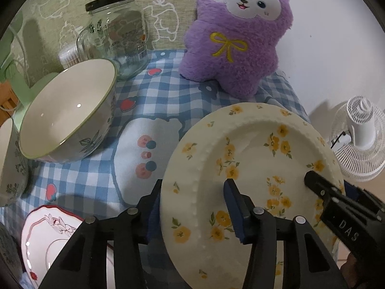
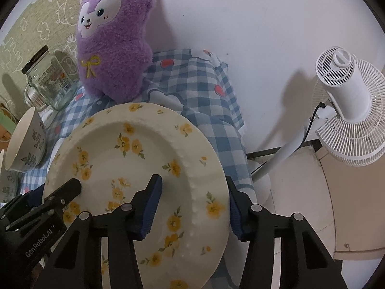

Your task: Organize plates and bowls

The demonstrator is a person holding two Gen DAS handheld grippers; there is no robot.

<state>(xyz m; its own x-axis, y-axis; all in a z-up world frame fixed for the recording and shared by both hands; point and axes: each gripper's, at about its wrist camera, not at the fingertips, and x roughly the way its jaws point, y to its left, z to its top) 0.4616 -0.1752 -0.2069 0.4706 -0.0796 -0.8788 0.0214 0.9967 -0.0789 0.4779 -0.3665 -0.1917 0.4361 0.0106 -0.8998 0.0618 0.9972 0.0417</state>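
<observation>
A cream plate with yellow flowers (image 1: 252, 144) (image 2: 134, 159) lies at the right edge of the blue checked tablecloth (image 1: 154, 96). My left gripper (image 1: 192, 187) straddles its left rim, one pad outside the edge and one on the plate's inside, shut on it. My right gripper (image 2: 192, 180) grips the opposite rim the same way. Each gripper shows in the other's view: the right gripper (image 1: 320, 185) and the left gripper (image 2: 72, 185). A white bowl with a leaf pattern (image 1: 67, 110) (image 2: 24, 139) sits at the left.
A second patterned bowl (image 1: 9, 163) and a red-rimmed plate (image 1: 48, 236) lie at the near left. A glass jar (image 1: 118, 33) and a purple plush toy (image 1: 235, 36) stand at the back. A white fan (image 2: 349, 110) stands on the floor to the right of the table.
</observation>
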